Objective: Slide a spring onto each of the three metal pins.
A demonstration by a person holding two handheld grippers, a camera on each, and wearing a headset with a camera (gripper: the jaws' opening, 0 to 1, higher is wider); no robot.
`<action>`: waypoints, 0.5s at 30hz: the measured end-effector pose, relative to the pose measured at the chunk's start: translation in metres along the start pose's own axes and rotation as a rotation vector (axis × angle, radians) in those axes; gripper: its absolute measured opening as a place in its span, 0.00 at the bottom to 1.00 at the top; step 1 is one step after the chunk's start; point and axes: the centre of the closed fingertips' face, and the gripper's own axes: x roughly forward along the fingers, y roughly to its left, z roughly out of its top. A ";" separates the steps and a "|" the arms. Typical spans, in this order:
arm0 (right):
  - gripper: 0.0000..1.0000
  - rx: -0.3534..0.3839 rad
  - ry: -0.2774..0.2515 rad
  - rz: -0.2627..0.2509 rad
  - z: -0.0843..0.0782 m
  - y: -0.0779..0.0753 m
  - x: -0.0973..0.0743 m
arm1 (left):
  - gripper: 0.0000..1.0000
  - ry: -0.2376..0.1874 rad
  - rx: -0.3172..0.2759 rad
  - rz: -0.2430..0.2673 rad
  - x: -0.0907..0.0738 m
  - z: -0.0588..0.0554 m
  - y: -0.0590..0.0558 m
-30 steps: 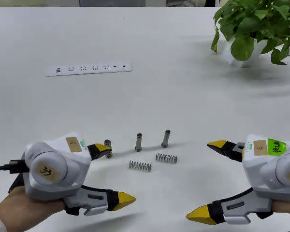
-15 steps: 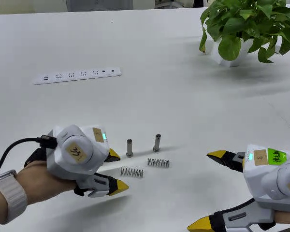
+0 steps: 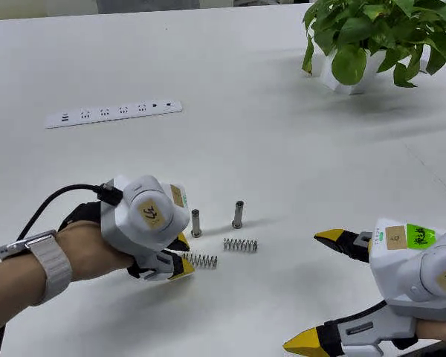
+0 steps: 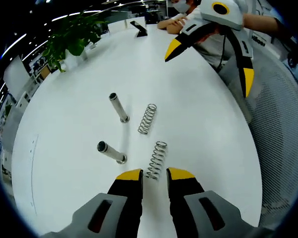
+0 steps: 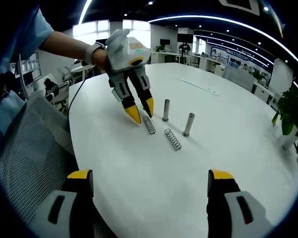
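Fingers [image 4: 130, 176] angled down, left gripper [image 4: 154, 174] astride spring [image 4: 156, 157]

Head view looks down at the table [image 3: 282, 134]; the 2 low gripper views face each other across the springs [image 3: 240, 244].

White table [image 3: 275, 141] across whole frame. White power strip [image 3: 113, 114] upper left of head view, flat on table, sockets up. Potted plant [image 3: 372, 33] upper right, green leaves over white pot [image 3: 333, 74], shadow below it. Right gripper view: grey mesh chair [image 5: 32, 148] at left edge, ceiling light strips along top.
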 end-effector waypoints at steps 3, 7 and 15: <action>0.97 0.008 -0.010 -0.004 0.000 -0.001 -0.001 | 0.19 0.021 -0.002 -0.005 0.002 -0.001 0.001; 0.97 0.014 -0.008 -0.008 -0.002 -0.002 -0.001 | 0.16 0.031 0.013 -0.010 0.005 -0.002 -0.001; 0.96 0.024 -0.016 -0.016 0.000 -0.004 0.000 | 0.12 0.046 0.025 -0.014 0.004 0.000 -0.003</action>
